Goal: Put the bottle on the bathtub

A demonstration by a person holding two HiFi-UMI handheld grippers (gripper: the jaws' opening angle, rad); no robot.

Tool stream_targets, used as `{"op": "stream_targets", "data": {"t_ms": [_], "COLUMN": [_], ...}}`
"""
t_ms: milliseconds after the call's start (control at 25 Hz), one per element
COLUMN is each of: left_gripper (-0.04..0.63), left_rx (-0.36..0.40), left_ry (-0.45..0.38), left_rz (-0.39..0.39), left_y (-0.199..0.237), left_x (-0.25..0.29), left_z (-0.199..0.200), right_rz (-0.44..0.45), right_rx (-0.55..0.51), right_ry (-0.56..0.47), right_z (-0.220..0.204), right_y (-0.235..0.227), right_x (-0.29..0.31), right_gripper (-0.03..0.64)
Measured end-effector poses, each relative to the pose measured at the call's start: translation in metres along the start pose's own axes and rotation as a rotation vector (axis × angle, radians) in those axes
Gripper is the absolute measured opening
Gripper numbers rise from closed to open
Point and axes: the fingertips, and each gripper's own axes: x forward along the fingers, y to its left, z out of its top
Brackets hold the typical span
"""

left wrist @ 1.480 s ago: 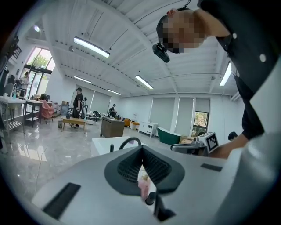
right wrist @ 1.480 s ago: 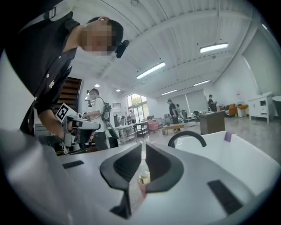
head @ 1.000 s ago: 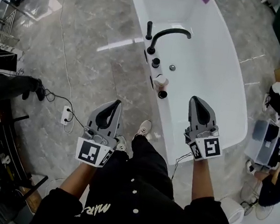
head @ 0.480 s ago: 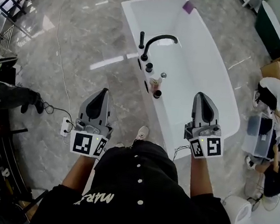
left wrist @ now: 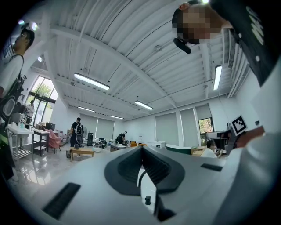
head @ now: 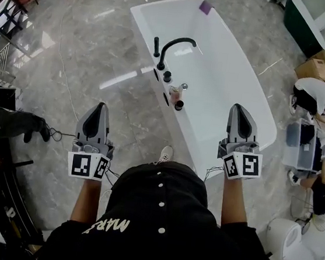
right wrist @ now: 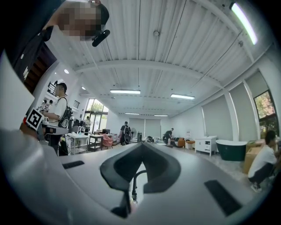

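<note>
seen from above, a person in a black top holds a grey two-jaw tool in each hand, both pointing level and away from the body. the left tool (head: 99, 107) hangs over the grey marble floor (head: 101, 54), well apart from the white oval bathtub (head: 228, 75). the right tool (head: 239, 108) hangs over the tub's near end. in each tool's own view the jaws are pressed together with nothing between them: left tool (left wrist: 141, 147), right tool (right wrist: 141, 144). the small pinkish bottle (head: 174, 92) stands upright on the tub's left rim, near the black curved faucet (head: 179, 39), with a small dark round object (head: 179, 105) just beside it. neither tool touches the bottle. the placing step looks finished, since the bottle already rests on the rim with both tools clear of it. any next move probably calls only for keeping the tools away from the rim so the bottle is not knocked into the tub or onto the floor.
</note>
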Motion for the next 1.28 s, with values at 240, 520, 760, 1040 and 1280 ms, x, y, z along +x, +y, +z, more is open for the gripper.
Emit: {"op": "stream_targets", "data": {"t_ms": [240, 520, 760, 1040, 1280], "left_gripper": [0.009, 0.009, 0.009, 0.009, 0.009], "left_rx": [0.013, 0.034, 0.030, 0.033, 0.037], "left_ry": [0.028, 0.037, 0.037, 0.041, 0.043], "left_rz": [0.099, 0.082, 0.080, 0.084, 0.090], "left_y": [0.025, 0.017, 0.012, 0.011, 0.013], "left_x": [-0.024, -0.026, -0.025, -0.024, -0.025], "left_z": [-0.011, -0.014, -0.013, -0.013, -0.013], "right_rz": [-0.057, -0.071, -0.039, -0.010, 0.004], "right_rx": [0.002, -0.001, -0.020, -0.020, -0.028], "right_ry": [0.015, 0.033, 0.030, 0.031, 0.028], "right_z": [-0.011, -0.024, -0.020, -0.019, -0.017], "right_y": [-0.016, -0.021, -0.008, -0.003, 0.004], "right_x": [-0.024, -0.031, -0.024, -0.016, -0.010], "right_gripper": [0.002, 0.002, 0.002, 0.002, 0.002]}}
